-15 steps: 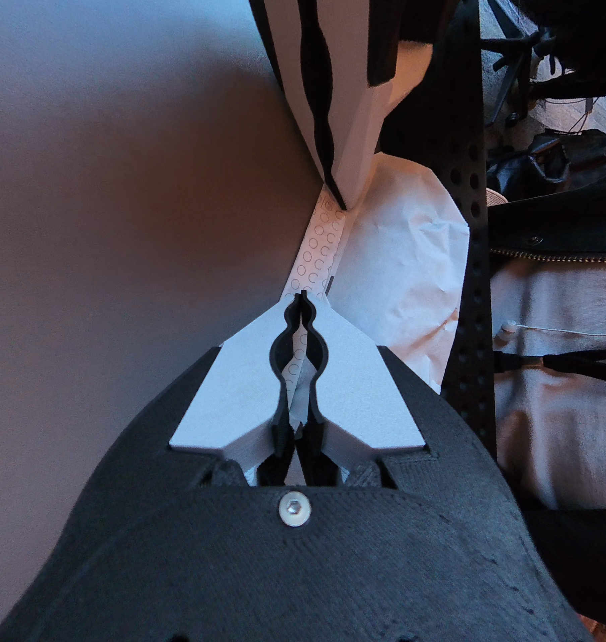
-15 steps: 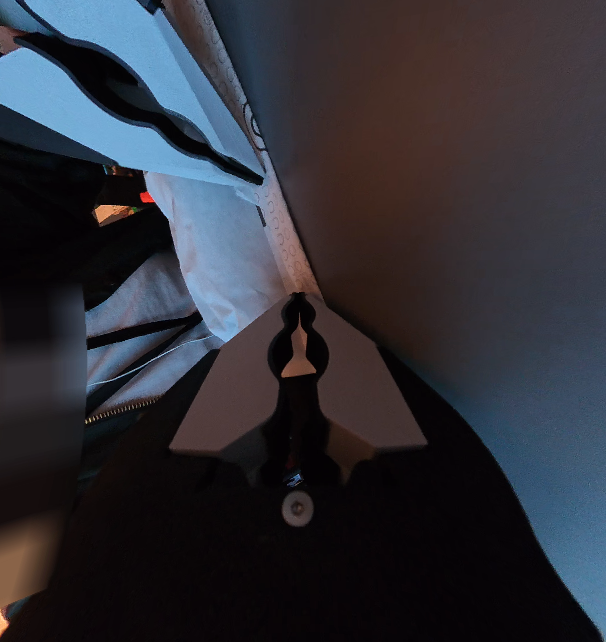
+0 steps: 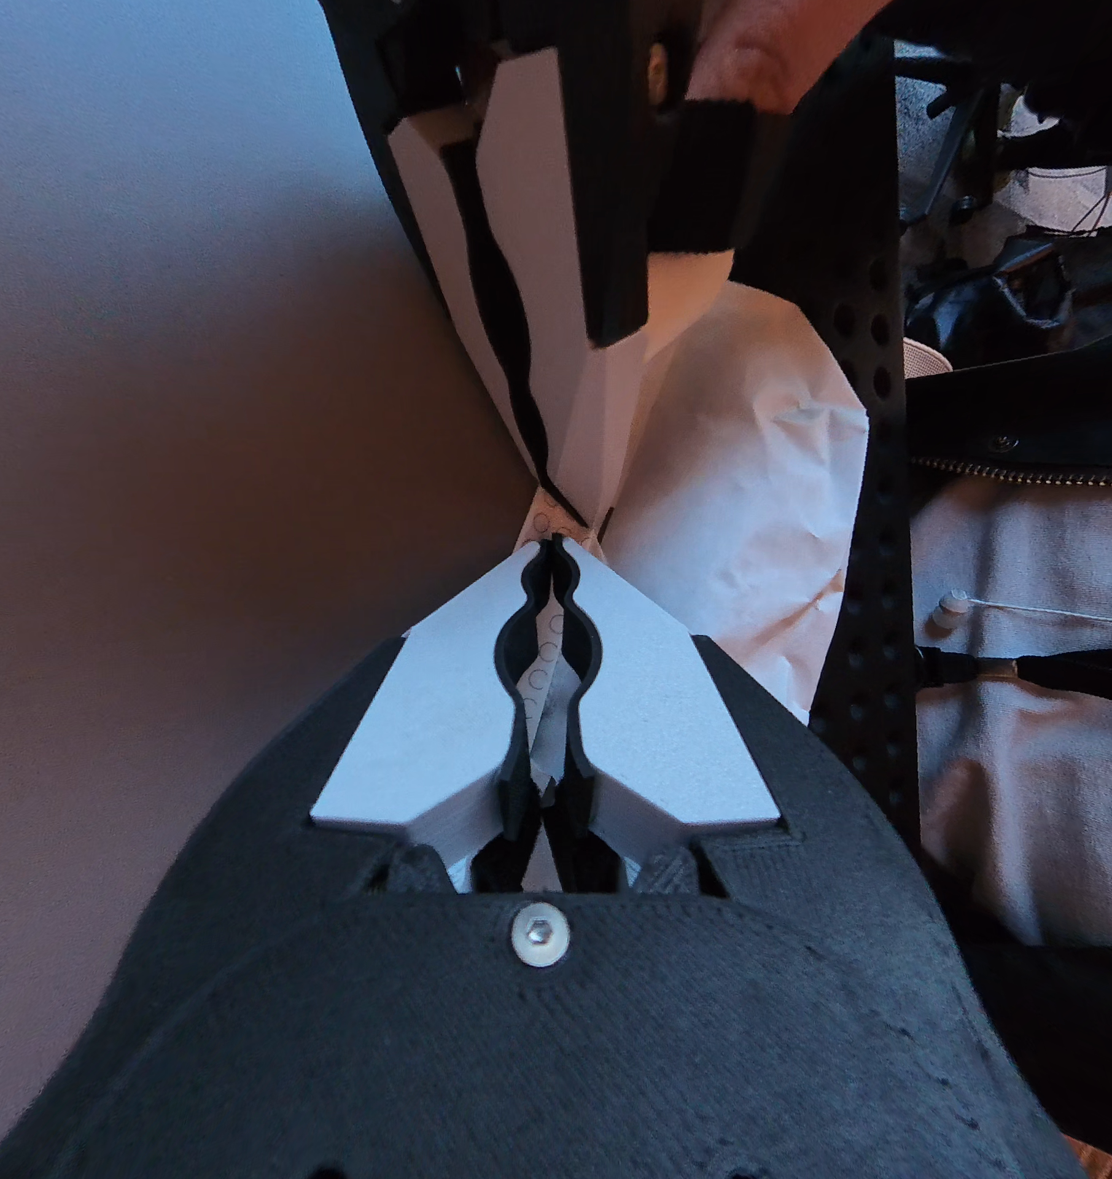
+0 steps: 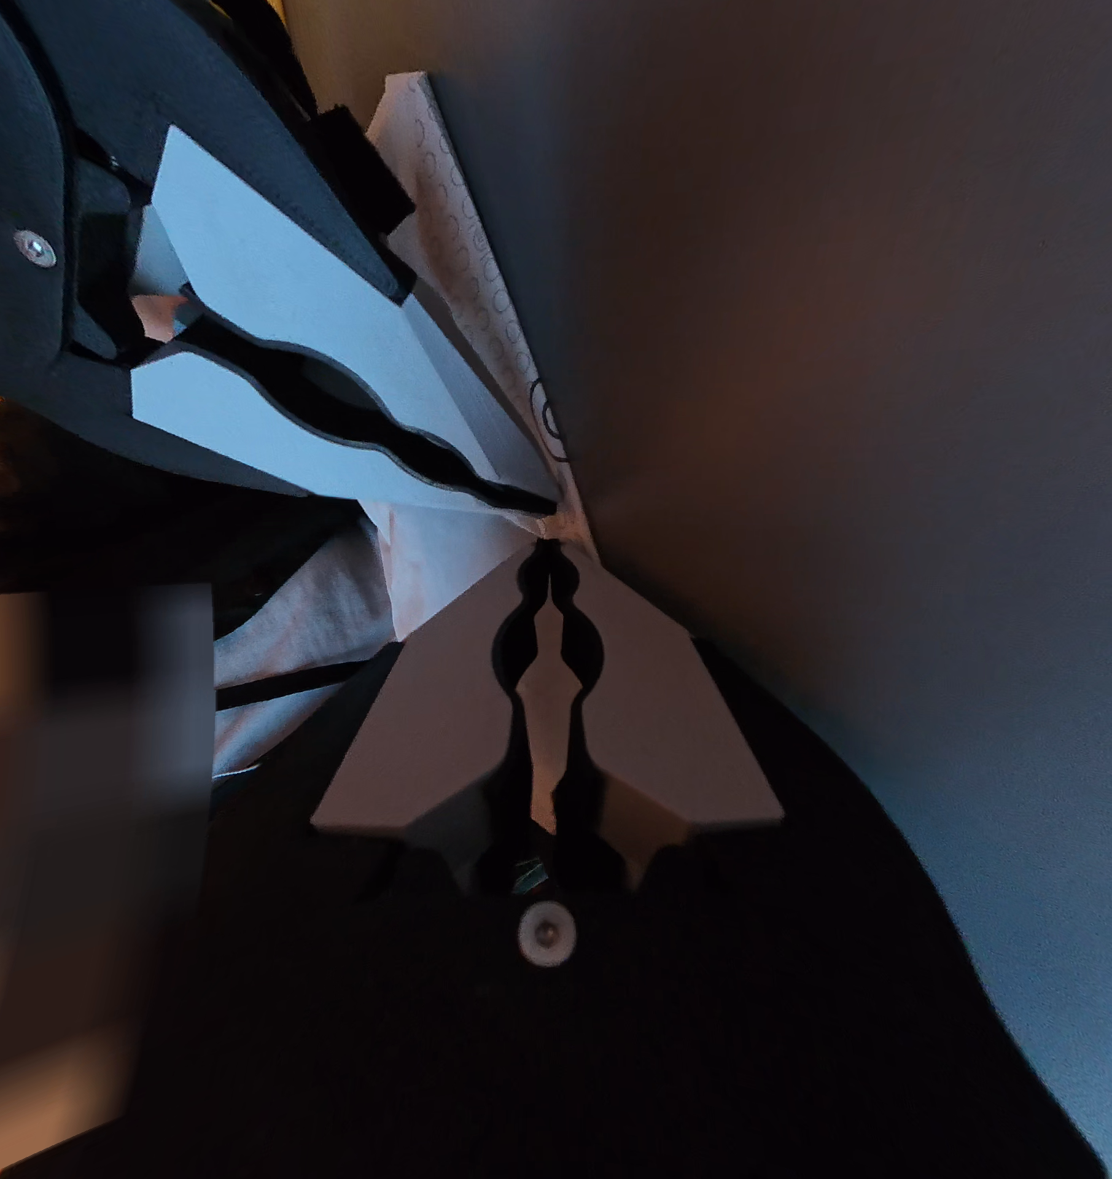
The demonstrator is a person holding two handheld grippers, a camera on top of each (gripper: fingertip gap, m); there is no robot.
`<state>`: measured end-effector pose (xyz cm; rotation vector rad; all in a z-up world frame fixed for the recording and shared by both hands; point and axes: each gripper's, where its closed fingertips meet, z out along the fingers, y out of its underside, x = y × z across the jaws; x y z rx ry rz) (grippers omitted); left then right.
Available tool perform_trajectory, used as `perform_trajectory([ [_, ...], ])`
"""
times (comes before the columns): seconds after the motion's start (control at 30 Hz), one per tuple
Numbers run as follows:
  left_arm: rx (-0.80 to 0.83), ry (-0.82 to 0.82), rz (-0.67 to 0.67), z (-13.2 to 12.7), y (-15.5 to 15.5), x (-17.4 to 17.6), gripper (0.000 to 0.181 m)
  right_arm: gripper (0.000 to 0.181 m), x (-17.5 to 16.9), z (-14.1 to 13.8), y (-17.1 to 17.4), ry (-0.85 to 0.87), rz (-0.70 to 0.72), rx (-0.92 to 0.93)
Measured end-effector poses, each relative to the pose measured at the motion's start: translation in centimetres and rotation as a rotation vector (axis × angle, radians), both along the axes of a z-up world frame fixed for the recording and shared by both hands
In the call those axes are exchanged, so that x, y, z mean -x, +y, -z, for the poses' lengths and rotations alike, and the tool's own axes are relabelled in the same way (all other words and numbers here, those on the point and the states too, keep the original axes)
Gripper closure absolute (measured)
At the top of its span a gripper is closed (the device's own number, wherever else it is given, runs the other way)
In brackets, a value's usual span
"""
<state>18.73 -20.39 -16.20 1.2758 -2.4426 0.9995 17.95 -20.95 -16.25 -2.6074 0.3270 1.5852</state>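
A white crumpled paper (image 3: pixel 732 510) has a strip edge printed with small circles (image 3: pixel 548 651). My left gripper (image 3: pixel 552 542) is shut on that strip, which shows in the hollow between its jaws. My right gripper (image 3: pixel 563 501) comes in from above, also shut, with its tips almost touching the left one's. In the right wrist view, my right gripper (image 4: pixel 550 547) pinches the paper (image 4: pixel 451 542) at the strip's end. The left gripper (image 4: pixel 543 507) meets it tip to tip from the upper left. The printed strip (image 4: pixel 470 255) runs up along a smooth grey surface (image 4: pixel 859 446).
The smooth grey surface (image 3: pixel 189 446) fills the left of the left wrist view, tight against the paper's edge. A black perforated bar (image 3: pixel 872 446) stands just right of the paper. A person's pale garment with a zipper (image 3: pixel 1019 702) lies beyond it. The grippers are tip to tip, or close to it.
The two grippers have closed in on each other along the printed strip. The length of strip between their tips has shrunk to almost nothing. Both stay shut on the paper.
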Motion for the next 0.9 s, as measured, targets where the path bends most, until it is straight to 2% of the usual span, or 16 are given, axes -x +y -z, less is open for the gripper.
perform_trajectory([
  [0.13,-0.013,0.006,-0.055,-0.5,0.8,-0.2,0.181,0.181,0.0,-0.1,0.1,0.049,0.024,-0.013],
  [0.27,0.053,0.023,-0.16,-2.8,2.9,0.4,0.181,0.181,0.0,-0.1,0.1,0.056,0.025,-0.014],
  [0.37,-0.016,0.078,-0.201,-1.6,4.8,2.2,0.181,0.181,0.0,-0.1,0.1,0.062,0.013,-0.006],
  [0.53,0.092,0.163,-0.305,-0.5,5.2,2.9,0.181,0.181,0.0,-0.2,0.1,0.081,0.012,0.007],
  [0.67,0.127,0.193,-0.297,-0.1,5.2,3.1,0.181,0.181,0.0,-0.3,0.8,0.103,0.032,0.015],
  [0.9,0.134,0.179,-0.299,0.0,5.2,3.1,0.181,0.181,1.4,0.0,4.4,0.063,0.017,0.0],
])
